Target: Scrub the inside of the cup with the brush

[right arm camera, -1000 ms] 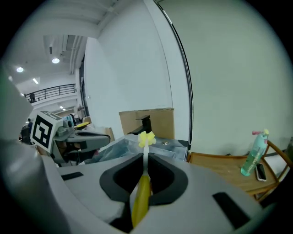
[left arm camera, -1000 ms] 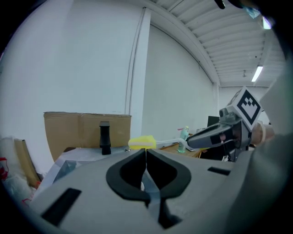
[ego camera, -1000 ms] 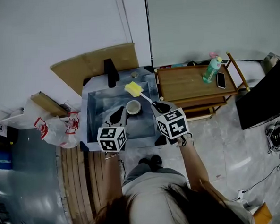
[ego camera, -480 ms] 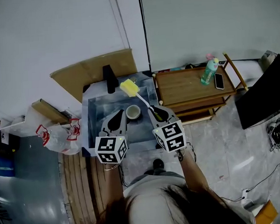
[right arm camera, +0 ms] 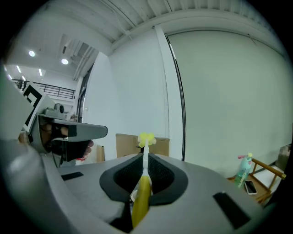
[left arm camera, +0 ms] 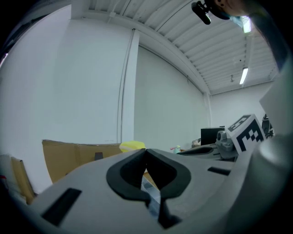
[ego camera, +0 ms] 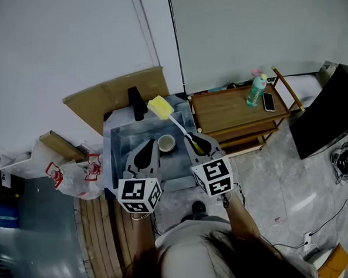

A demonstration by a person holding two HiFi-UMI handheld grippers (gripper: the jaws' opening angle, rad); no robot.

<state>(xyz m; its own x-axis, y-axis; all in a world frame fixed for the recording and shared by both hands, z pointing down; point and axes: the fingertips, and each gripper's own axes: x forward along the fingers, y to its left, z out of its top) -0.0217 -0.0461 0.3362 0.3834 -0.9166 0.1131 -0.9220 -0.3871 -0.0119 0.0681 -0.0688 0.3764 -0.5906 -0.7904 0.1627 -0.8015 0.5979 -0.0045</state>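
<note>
Right gripper (ego camera: 193,141) (right arm camera: 145,157): jaws drawn narrow on the yellow grip of the brush (ego camera: 176,125) (right arm camera: 145,171), pads pressing it from both sides. The stem runs straight out along the jaws' line.

Left gripper (ego camera: 149,147) (left arm camera: 146,153): jaws fully together, nothing between them.

Cup (ego camera: 166,143): stands on the floor of the sink (ego camera: 118,139), in the gap between the two grippers. It is just left of the right gripper's tips and just right of the left gripper's tips. Its mouth seems to face up, though it is small in the head view.

Key relation: the brush's long axis slants away from the person, forward and left of the right gripper. The sponge head (ego camera: 161,108) (right arm camera: 146,139) ends up well past the cup on its far side, near the black faucet (ego camera: 136,102). The stem crosses just right of the cup's rim. Both gripper views look out level at the walls, so I judge the brush to ride above the cup, not in it.

Judgement for the coming move:
- The sponge head has to come back toward the person and tip down, so the stem lines up with the cup's opening.
- The two grippers are about equally near the cup.
- The left one is free to steady it, but would have to open first.
</note>
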